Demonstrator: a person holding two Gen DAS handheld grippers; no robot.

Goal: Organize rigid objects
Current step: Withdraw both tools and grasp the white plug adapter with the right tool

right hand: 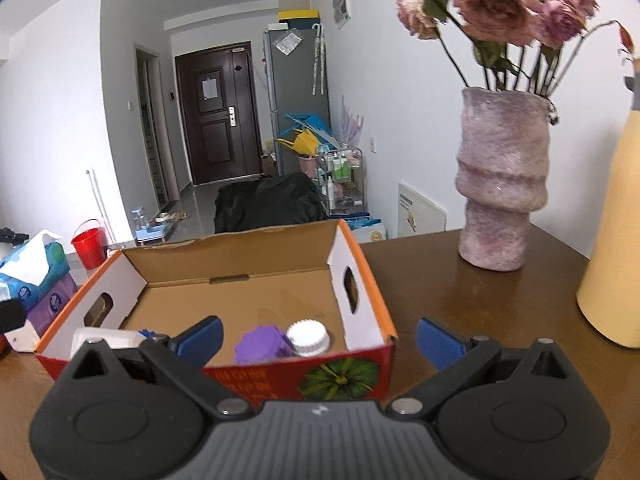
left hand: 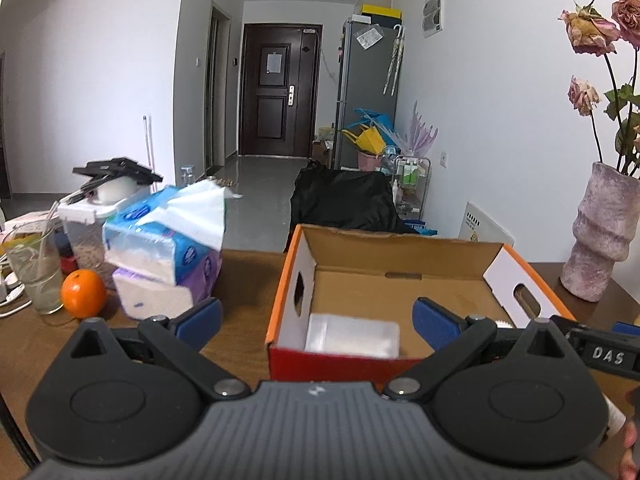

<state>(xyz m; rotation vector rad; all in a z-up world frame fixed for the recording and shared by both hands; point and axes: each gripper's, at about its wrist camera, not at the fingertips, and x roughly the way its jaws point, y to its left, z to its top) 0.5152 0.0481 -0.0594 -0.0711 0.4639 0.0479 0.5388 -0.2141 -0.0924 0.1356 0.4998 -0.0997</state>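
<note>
1. A cardboard box [right hand: 362, 276] with an orange rim and red front is sitting open on the brown table [right hand: 460, 304], just ahead of both grippers.
2. Inside, against the near wall, a purple lid [right hand: 260, 345] and a white ribbed cap [right hand: 308, 338] are lying touching each other; a clear plastic container [left hand: 352, 335] is resting in the near left corner.
3. The left gripper [left hand: 316, 320] is hovering before the box, fingers spread wide and holding nothing.
4. The right gripper [right hand: 320, 334] is hanging at the box's front edge, likewise released and empty.
5. Left of the box, stacked tissue packs [left hand: 168, 256], an orange [left hand: 83, 293] and a drinking glass [left hand: 34, 272] are crowding the table.
6. To the right, a pink vase [right hand: 500, 184] of dried roses is standing well apart from the box, with a yellow jug [right hand: 616, 240] beyond it.
7. White letters "DAS" [left hand: 608, 356] are showing on a black part at the left view's right edge; the yellow print on the box front is too blurred to read.
</note>
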